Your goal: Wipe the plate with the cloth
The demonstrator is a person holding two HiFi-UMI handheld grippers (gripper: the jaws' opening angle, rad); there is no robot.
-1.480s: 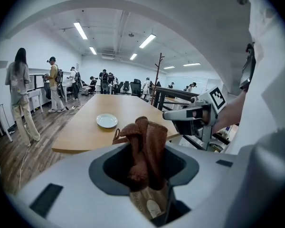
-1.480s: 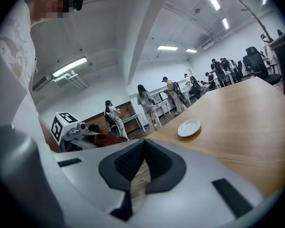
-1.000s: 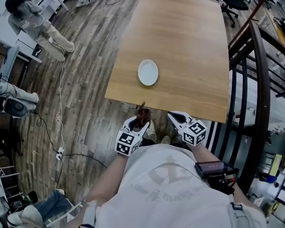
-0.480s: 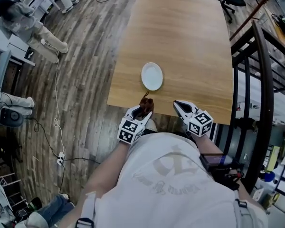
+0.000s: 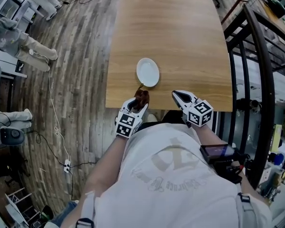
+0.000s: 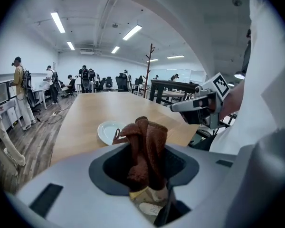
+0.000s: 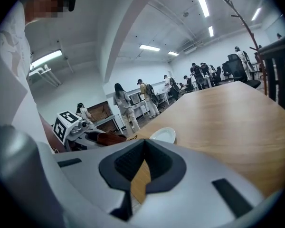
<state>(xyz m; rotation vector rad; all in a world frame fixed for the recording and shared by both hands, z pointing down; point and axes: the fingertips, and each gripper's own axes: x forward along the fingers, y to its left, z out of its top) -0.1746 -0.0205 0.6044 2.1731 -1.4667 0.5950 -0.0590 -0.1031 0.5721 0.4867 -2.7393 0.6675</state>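
Note:
A small white plate sits near the front edge of the wooden table. It also shows in the left gripper view as the plate and in the right gripper view as the plate. My left gripper is shut on a bunched brown cloth, held over the table's front edge just short of the plate. Between the jaws the cloth stands upright. My right gripper hovers at the table edge to the right of the plate, its jaws together with nothing between them.
A dark metal railing runs along the table's right side. Wood floor with cables lies to the left. Several people stand by desks far off. Office chairs stand beyond the table's far end.
Both grippers have come forward from in front of the table to its front edge. The cloth now sits close to the plate. The head view has shifted too.

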